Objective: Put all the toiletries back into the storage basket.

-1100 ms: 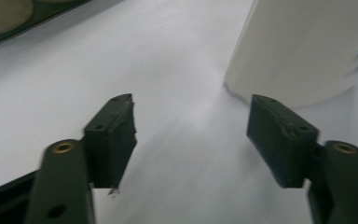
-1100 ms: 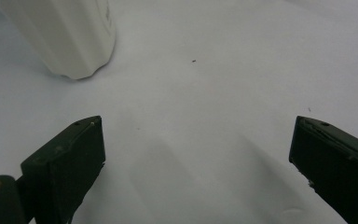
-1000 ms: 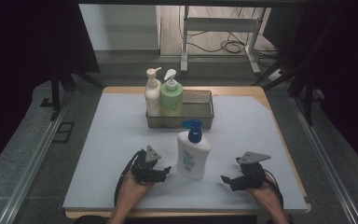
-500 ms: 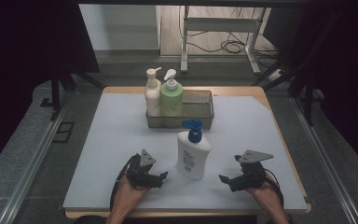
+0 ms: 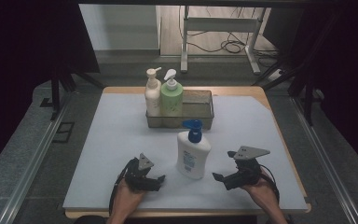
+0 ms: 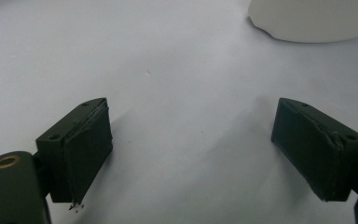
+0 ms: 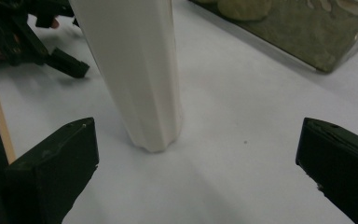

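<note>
A white pump bottle with a blue pump (image 5: pixel 193 151) stands upright on the grey mat near the front middle. My left gripper (image 5: pixel 159 181) rests low on the mat to the bottle's left, open, with bare mat between its jaws (image 6: pixel 191 154); the bottle's base (image 6: pixel 314 18) lies ahead at the top right. My right gripper (image 5: pixel 220 179) sits to the bottle's right, open and apart from it. In the right gripper view the white bottle (image 7: pixel 137 70) rises just beyond the left jaw, outside the gap (image 7: pixel 198 163).
A clear rectangular bin (image 5: pixel 200 112) at the back middle holds a cream pump bottle (image 5: pixel 152 93) and a green pump bottle (image 5: pixel 171 95) in its left half. The grey mat (image 5: pixel 98 140) covers a wooden table whose edge (image 5: pixel 284 154) runs along the right.
My left gripper has drawn back left and toward the front edge, away from the white bottle. The right gripper has shifted only slightly. The bottle stands where it was.
</note>
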Available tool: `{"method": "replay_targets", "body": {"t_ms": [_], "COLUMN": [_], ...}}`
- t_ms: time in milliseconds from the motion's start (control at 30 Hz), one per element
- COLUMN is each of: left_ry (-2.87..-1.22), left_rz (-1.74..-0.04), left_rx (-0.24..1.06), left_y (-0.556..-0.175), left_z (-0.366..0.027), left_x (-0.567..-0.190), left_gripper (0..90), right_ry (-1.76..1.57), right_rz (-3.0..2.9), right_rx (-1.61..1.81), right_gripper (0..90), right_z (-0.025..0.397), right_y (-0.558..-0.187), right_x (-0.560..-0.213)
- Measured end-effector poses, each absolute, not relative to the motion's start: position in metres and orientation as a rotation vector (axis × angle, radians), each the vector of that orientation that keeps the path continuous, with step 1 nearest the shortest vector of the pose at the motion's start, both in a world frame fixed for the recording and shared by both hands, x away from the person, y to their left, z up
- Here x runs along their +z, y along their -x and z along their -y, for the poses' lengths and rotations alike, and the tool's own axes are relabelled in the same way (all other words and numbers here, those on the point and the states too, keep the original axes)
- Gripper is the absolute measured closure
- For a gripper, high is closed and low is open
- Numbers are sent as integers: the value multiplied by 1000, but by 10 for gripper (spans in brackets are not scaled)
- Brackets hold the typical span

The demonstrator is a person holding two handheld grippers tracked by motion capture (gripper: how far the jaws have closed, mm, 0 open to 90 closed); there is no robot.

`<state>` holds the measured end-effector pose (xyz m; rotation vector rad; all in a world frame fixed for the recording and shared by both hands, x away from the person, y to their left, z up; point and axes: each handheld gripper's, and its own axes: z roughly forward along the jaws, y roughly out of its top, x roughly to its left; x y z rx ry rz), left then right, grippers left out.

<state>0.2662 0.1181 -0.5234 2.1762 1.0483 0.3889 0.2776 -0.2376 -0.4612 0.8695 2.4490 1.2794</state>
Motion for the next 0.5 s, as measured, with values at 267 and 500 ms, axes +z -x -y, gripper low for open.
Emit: {"method": "replay_targets", "body": {"t_ms": [267,500], "left_ry": [-2171,-2169], "left_rz": [-1053,-1054], "left_rx": [386,387], "left_y": [-266,-266], "left_z": [-118,-118], "left_x": [-524,-524], "left_gripper": [121,121], "right_ry": [-893,-841], "right_rz": [-2432,-2446], "right_rx": [1321,1306], "right_gripper": [15,58], "right_z": [223,204], "right_y": [-282,-286], "right_x": [-451,-442]}}
